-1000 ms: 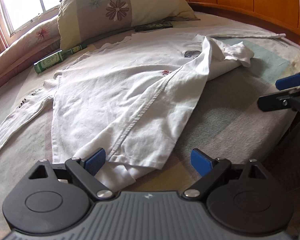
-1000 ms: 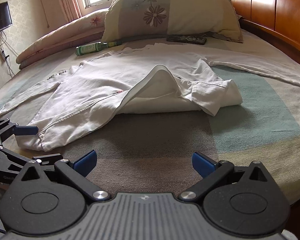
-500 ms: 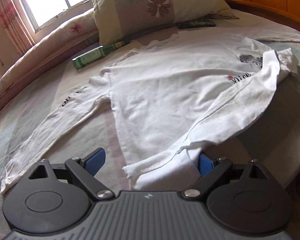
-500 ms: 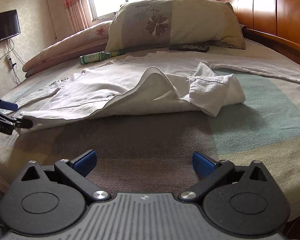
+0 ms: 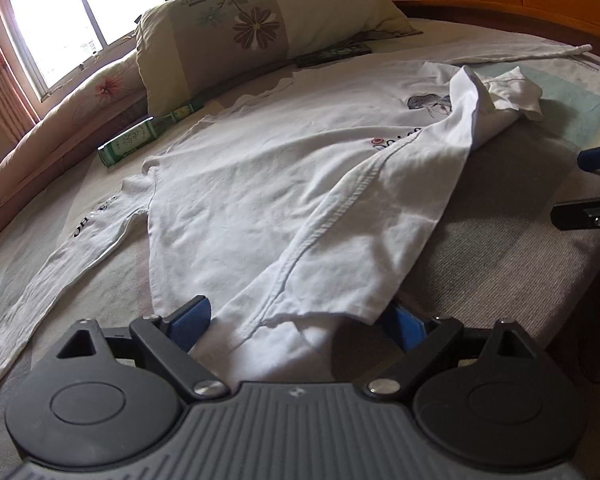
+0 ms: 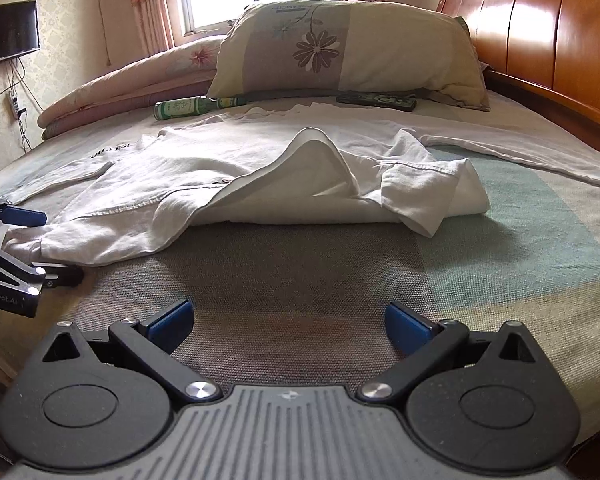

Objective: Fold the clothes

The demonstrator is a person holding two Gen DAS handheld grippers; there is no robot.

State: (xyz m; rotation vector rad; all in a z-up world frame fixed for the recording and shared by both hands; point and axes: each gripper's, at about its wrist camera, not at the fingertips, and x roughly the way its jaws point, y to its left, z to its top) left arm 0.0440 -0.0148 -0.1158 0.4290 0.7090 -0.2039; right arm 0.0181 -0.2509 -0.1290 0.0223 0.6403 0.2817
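A white long-sleeved shirt (image 5: pixel 260 200) lies spread on the bed, its lower part folded up over the chest print into a loose hump (image 6: pixel 312 160). My left gripper (image 5: pixel 300 320) is open at the near hem corner, and the cloth lies between its blue pads (image 5: pixel 192 316) without being pinched. From the right wrist view the left gripper (image 6: pixel 28 244) shows at the left edge, straddling that same corner. My right gripper (image 6: pixel 290 322) is open over bare blanket, short of the shirt, with nothing between its fingers. It also shows at the right edge as the right gripper (image 5: pixel 588 184).
A flowered pillow (image 6: pixel 340 48) leans at the head of the bed, with a green bottle (image 6: pixel 188 106) and a dark remote (image 6: pixel 376 100) in front of it. A wooden headboard (image 6: pixel 548 40) runs along the right. A rolled quilt (image 6: pixel 120 92) lies at the back left. The bed edge is just below both grippers.
My left gripper has closed in on the shirt's near hem corner, which now lies between its open fingers; its view swung left, then back right. My right gripper stayed open near the bed edge.
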